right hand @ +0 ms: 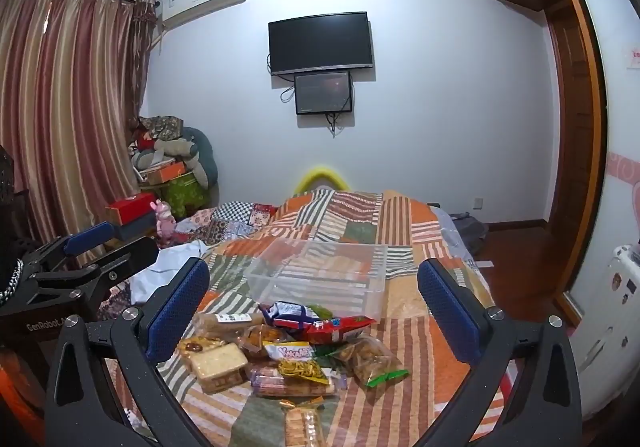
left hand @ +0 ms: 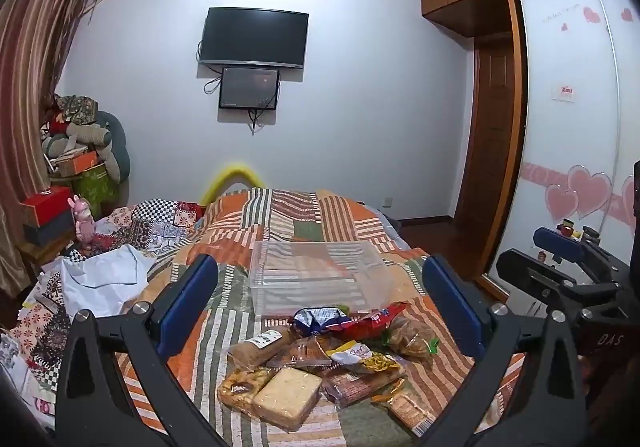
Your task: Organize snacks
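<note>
A heap of packaged snacks (left hand: 320, 363) is lying on the bed's striped patchwork quilt (left hand: 288, 223), just in front of a clear plastic bin (left hand: 316, 275) that is sitting open-topped on the same quilt. A blue-and-white packet (right hand: 290, 312) and a red packet (right hand: 332, 327) are resting against the bin's near wall, while a pale cracker block (left hand: 288, 397) and a yellow-labelled bag (right hand: 298, 361) are lying nearer the cameras. The left gripper (left hand: 320, 291) is hovering above the heap with its blue pads spread wide, grasping nothing. The right gripper (right hand: 314, 295) is likewise hanging released over the snacks, fingers far apart. A dark television (right hand: 320, 43) is hanging on the far wall.
</note>
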Available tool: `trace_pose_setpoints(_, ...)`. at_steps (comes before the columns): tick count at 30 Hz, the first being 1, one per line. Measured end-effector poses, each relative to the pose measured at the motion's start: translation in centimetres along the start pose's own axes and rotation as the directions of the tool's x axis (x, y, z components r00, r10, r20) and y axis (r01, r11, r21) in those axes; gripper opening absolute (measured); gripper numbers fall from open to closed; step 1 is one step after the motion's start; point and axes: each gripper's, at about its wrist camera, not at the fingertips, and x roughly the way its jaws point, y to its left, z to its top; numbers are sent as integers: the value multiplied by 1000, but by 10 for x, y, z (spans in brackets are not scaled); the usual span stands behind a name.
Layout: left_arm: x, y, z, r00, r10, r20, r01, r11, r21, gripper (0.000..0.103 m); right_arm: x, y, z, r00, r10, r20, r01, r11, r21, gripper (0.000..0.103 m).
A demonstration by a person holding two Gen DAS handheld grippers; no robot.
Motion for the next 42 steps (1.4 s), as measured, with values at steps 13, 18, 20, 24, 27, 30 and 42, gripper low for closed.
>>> trace_pose_setpoints(13,-1,1,-2,1000,4,9,-4,1000,7,103,-4,1,3,1000,7,-1,-7,1000,2,103)
trace_pose_setpoints(18,-3,0,-2,1000,1,6,-1,1000,11,103,-4,1,3,1000,9,1,-9,1000,5,103)
trace_pose_setpoints(20,-2,0,-2,1000,1,6,-1,1000,9,103,-3,1,3,1000,9,0,-9,1000,7,103)
trace_pose_setpoints(24,-4,-1,-2,1000,1,6,-1,1000,11,103,-3,0,4,1000,9,2,-9,1000,9,103)
trace_pose_setpoints(27,-3,-2,-1,1000,-2,3,2,1000,8,103,-3,0,3,1000,8,5,-8,1000,13,103)
trace_pose_setpoints(30,-4,-1,0,1000,-2,2,1,1000,8,103,-3,0,2,1000,8,6,-8,1000,16,103)
trace_pose_setpoints(42,-3,-1,0,1000,-3,-2,3,1000,10,103,-2,0,2,1000,10,7,-10,1000,22,103)
